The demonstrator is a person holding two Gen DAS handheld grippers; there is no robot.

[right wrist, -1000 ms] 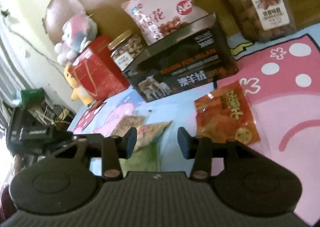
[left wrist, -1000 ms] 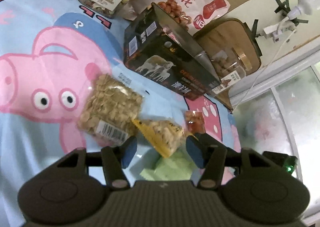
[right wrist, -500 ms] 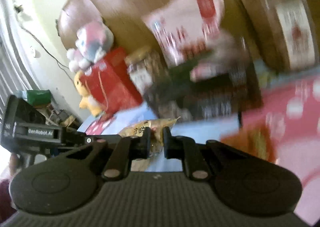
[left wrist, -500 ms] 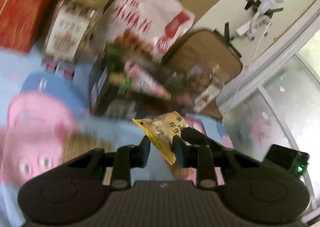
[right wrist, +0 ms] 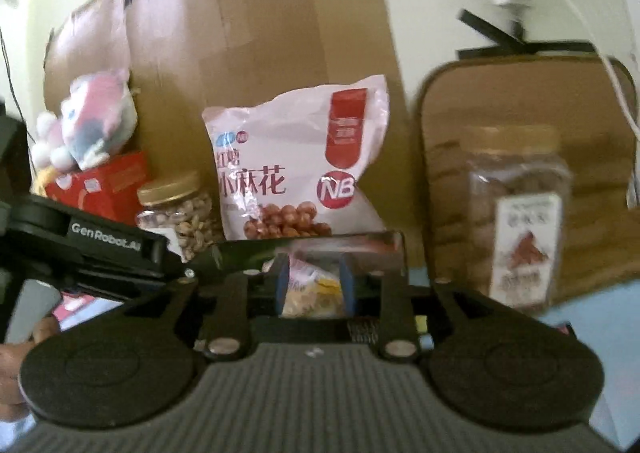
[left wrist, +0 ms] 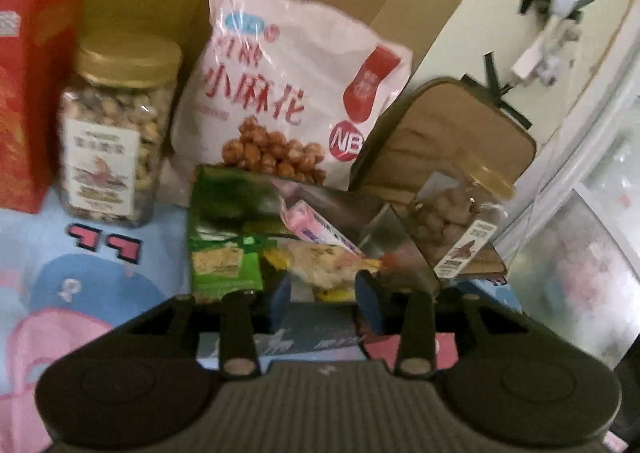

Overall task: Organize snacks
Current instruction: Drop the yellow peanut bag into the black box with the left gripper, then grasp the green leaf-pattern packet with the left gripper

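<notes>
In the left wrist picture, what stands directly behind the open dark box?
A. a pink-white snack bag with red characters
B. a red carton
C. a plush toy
A: the pink-white snack bag rises right behind the open dark box.

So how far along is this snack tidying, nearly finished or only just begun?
Partway, I'd guess. Already in the dark box: a green packet and a pink packet. In hand: a yellow peanut packet lies over the box between the left gripper, whose jaws are opening. The right gripper is opening too. What's left isn't in view.

"NB", "小麻花" on pink bag (left wrist: 288,93)
</notes>
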